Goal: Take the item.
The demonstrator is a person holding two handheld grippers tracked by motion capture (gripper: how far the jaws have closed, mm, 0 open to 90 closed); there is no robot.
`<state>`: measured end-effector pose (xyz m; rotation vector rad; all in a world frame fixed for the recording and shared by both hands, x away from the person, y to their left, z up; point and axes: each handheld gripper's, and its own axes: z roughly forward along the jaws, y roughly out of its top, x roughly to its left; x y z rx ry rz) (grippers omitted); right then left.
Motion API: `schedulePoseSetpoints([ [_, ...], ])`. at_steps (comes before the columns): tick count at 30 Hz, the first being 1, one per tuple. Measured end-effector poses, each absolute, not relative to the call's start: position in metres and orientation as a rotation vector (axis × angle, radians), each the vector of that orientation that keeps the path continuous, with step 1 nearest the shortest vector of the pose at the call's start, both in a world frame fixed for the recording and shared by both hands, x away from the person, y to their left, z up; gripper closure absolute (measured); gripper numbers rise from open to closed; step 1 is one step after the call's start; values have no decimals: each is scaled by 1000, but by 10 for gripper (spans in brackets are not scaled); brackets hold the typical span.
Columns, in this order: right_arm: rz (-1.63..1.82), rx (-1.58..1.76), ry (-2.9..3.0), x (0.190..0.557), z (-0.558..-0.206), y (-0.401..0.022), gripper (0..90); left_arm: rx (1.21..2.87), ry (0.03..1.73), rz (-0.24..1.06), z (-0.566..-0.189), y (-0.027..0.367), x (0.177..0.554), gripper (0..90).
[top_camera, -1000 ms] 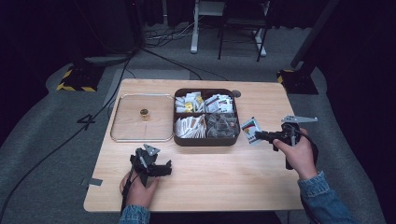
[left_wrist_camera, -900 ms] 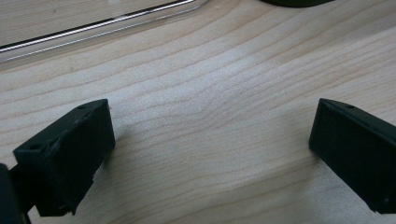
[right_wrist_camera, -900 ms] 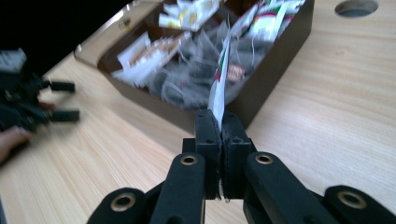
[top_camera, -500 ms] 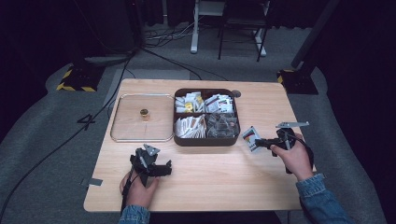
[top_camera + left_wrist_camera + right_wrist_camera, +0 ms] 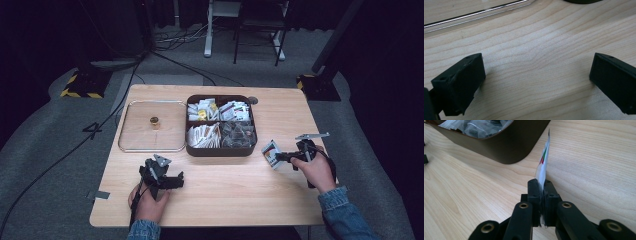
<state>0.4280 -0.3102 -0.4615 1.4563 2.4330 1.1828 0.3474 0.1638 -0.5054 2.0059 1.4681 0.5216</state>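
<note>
Right gripper [image 5: 540, 185] pinches thin glossy sachet [image 5: 543, 161].

The packet [image 5: 543, 162] is a thin, flat sachet, white with red and green printing. It is clamped at one edge between the closed jaws of the right gripper [image 5: 541, 185] and stands on edge above the wooden table [image 5: 225, 190], just off the near right corner of the dark compartmented box [image 5: 220, 149], which holds further sachets.

A lab or studio space is showing here. Black curtains [image 5: 60, 30] are hanging around a grey carpet [image 5: 45, 150], with cables [image 5: 170, 50] trailing and hazard-striped stand feet [image 5: 80, 87] sitting beside the wooden worktop [image 5: 280, 105].
</note>
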Motion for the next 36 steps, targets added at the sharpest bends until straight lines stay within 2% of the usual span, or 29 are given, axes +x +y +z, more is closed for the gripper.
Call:
schedulePoseSetpoints([
  [4,1162,1467,2428,428,-463,-312,808,2006,1469,521,-505,164,347,5],
  [8,1138,1426,2359,430,-468,-313,575,2006,1469,521,-505,164,347,5],
  [11,1042,1342,2320,433,-470,-317,449,2006,1469,521,-505,164,347,5],
  [26,1135,1232,2238,427,-449,-320,446,2004,1469,522,-505,164,348,5],
  [36,1352,1143,2298,403,-419,-296,467,2004,1469,522,-506,164,348,5],
])
